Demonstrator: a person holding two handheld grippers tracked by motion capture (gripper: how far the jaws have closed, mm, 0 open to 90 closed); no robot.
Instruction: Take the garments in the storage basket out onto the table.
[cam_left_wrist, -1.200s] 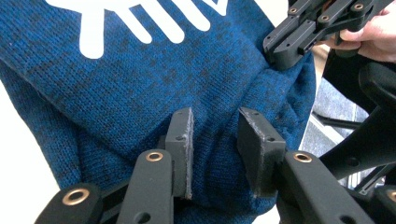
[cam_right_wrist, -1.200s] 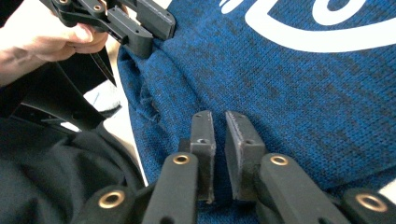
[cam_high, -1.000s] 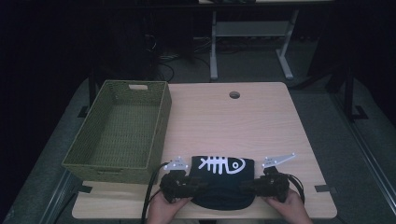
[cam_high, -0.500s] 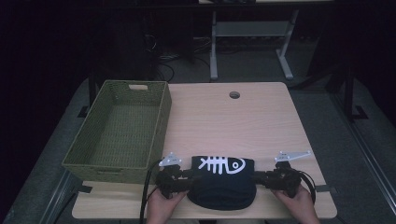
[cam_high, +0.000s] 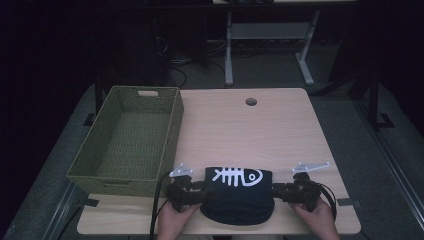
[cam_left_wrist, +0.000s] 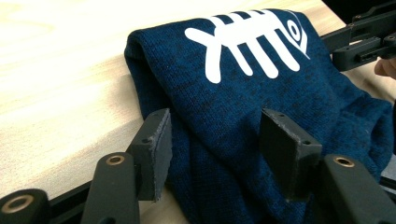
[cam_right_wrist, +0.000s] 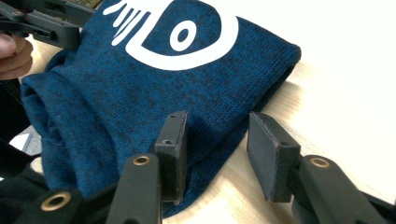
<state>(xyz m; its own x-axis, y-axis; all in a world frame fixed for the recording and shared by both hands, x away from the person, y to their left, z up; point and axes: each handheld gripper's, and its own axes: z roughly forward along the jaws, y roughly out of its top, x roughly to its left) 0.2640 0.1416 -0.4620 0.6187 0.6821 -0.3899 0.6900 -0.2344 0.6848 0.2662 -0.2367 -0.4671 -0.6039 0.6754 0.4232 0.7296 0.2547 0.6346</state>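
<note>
Tabletop (cam_high: 250, 135) of pale wood lies bare across its middle and toward twelve o'clock, broken by one round hole (cam_high: 251, 102) near the far edge. One woven green basket (cam_high: 131, 141) stands along the nine o'clock edge. One folded dark blue knit garment (cam_high: 237, 194) with a white fish-skeleton print rests at six o'clock, its near fold reaching the table's near edge. The print faces up and the knit looks thick and rounded at the folds.

Two grippers flank it. The left gripper (cam_left_wrist: 215, 140) sits at the garment's nine o'clock side; its jaws have just been opening, and in the left gripper view the pads stand apart with a fold of cloth between them, not pinched. The right gripper (cam_right_wrist: 217, 144) sits at the three o'clock side; its jaws have likewise just been opening, one pad over the cloth's edge and the other over bare wood, loose of the fabric. Two hands hold them at the near edge.
</note>
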